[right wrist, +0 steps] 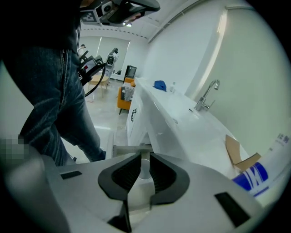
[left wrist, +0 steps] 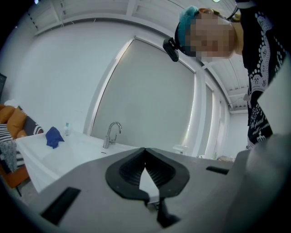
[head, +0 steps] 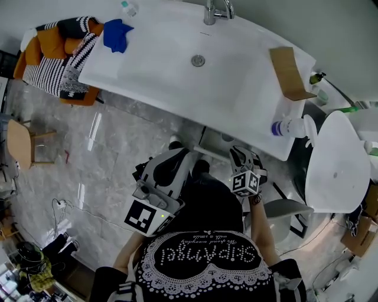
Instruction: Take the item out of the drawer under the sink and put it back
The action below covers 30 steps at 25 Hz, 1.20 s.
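My right gripper (head: pixel 239 156) reaches down under the front edge of the white sink counter (head: pixel 177 71), toward the open drawer (head: pixel 214 141). In the right gripper view its jaws (right wrist: pixel 143 175) stand parted. A white rounded item (right wrist: pixel 144 170) shows in the gap, above the drawer's grey rim (right wrist: pixel 129 149). I cannot tell whether the pads touch it. My left gripper (head: pixel 177 158) hangs to the left, in front of the person's body. It points at the counter, and its jaws (left wrist: pixel 144 150) are shut with nothing in them.
On the counter are a faucet (head: pixel 212 12), a blue cloth (head: pixel 116 34), a cardboard piece (head: pixel 289 71) and a blue-labelled white bottle (head: pixel 289 127). A white toilet (head: pixel 336 165) stands on the right. A cushioned chair (head: pixel 59 53) is at the left, and cables lie on the floor.
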### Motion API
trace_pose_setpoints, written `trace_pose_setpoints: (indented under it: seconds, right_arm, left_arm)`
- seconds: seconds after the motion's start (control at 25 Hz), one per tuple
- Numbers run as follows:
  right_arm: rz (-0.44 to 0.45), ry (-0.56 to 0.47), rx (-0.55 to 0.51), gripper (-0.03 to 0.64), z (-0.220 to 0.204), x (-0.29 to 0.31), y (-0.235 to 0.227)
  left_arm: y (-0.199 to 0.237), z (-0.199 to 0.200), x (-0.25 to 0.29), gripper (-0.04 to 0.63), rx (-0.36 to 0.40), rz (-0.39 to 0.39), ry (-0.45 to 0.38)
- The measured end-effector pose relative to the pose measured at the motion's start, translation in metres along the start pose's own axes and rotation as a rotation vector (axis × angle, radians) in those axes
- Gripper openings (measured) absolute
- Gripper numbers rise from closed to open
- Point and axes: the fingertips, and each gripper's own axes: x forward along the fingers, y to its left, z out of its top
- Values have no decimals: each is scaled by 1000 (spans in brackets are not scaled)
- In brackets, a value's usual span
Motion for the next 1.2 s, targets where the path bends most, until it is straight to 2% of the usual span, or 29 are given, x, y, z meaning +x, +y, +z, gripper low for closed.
trace_pose_setpoints:
  seconds: [0.16,0.32,0.64,1.2]
  right_arm:
    - [26,65,-26,61,-18,18,8]
    - [55,105,-38,61,-26,34,13]
    - [117,161,-80,61,-43,66,28]
    - [165,243,-54,61,-70,107,36]
  left_arm:
    - [1,2,2,5,-3,2,-14]
    - [6,-3,1,5,-35,31,24]
    - [15,-7,-1,5,-58,52,45]
    - [31,-19,-11,5,-82,93,92]
